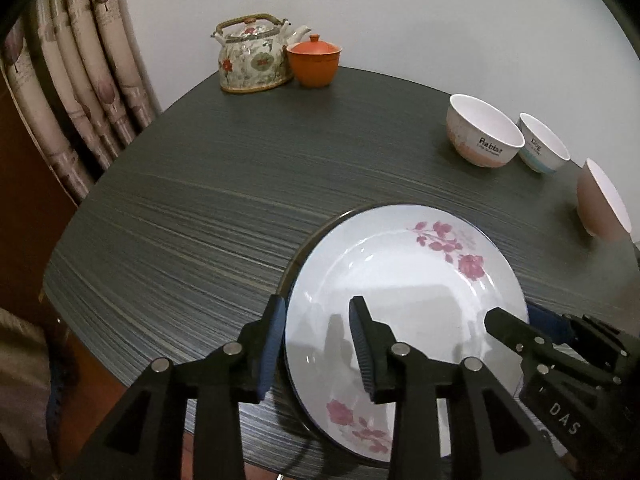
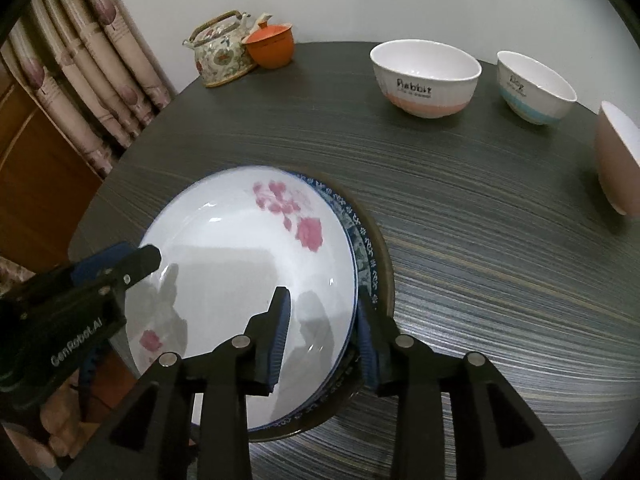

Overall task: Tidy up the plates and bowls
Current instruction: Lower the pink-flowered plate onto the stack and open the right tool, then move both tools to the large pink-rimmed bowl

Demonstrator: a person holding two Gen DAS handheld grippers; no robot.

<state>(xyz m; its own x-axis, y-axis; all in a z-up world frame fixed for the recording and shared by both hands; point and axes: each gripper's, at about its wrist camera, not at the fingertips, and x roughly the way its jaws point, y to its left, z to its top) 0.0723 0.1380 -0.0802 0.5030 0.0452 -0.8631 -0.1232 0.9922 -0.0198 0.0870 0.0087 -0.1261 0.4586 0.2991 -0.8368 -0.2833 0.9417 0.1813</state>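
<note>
On the dark table [image 2: 480,240], near edge, we straddle the flowered plate [image 2: 240,264] atop the blue-rimmed plate [image 2: 366,248], left gripper [image 1: 318,340] and right gripper [image 2: 322,328] spread over opposite rims, unclamped, so uneven closing could slide it off, bowls [image 2: 426,78] far right.

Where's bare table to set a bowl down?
Free: the dark wood-grain table between the floral teapot and the pink-flowered white plate. Crowded: the right edge, with the Rabbit bowl, blue-banded bowl and brown bowl.
</note>
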